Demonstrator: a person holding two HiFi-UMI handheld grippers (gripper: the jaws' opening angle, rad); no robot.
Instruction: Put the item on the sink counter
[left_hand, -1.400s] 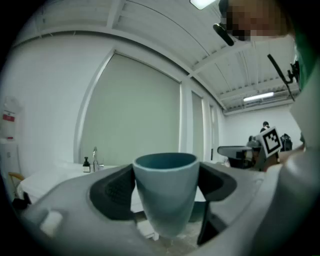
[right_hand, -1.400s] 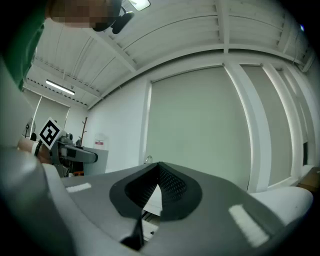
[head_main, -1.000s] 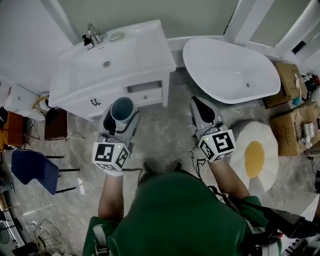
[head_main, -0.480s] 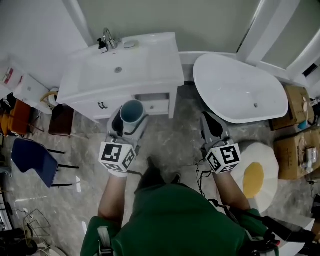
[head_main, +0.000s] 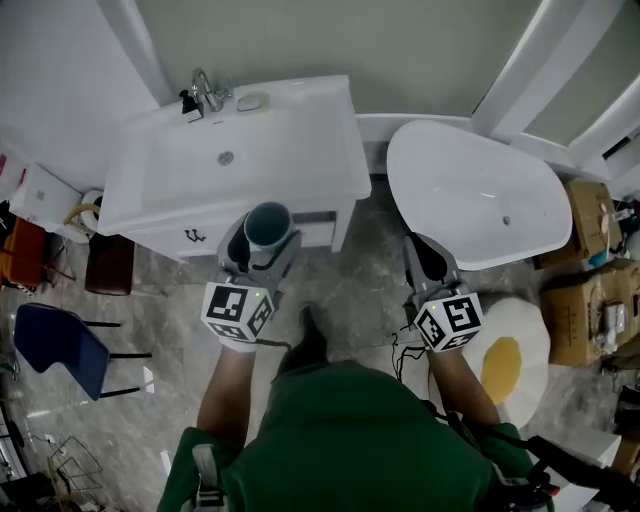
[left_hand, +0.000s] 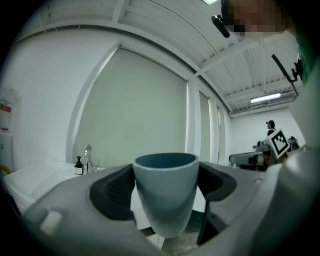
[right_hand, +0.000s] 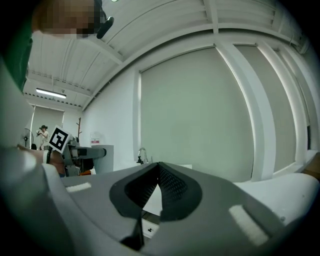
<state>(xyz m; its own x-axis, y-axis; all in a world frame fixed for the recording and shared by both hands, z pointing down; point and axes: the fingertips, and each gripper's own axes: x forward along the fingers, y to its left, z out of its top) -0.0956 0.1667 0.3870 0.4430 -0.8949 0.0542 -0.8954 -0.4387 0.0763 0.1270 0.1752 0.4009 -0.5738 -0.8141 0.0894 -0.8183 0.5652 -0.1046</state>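
A blue-grey cup (head_main: 267, 224) stands upright between the jaws of my left gripper (head_main: 262, 234), which is shut on its sides. The head view puts it in front of the white sink counter (head_main: 305, 135), right at the cabinet's front edge and lower than the counter top. In the left gripper view the cup (left_hand: 166, 195) fills the gap of the left gripper (left_hand: 166, 186), with the faucet (left_hand: 88, 155) far off to the left. My right gripper (head_main: 428, 256) hangs near the bathtub, shut with nothing in it; its pads meet at the tip of the right gripper (right_hand: 159, 172).
A faucet (head_main: 204, 90), a soap bottle (head_main: 187, 103) and a soap dish (head_main: 250, 102) sit at the counter's back. A white bathtub (head_main: 470, 190) lies to the right, an egg-shaped rug (head_main: 510, 350) below it. A blue chair (head_main: 55, 340) and cardboard boxes (head_main: 590, 240) flank the floor.
The person has stepped closer to the sink cabinet, so both grippers now sit nearer to it. The cup stays held in the left gripper; the right stays shut.
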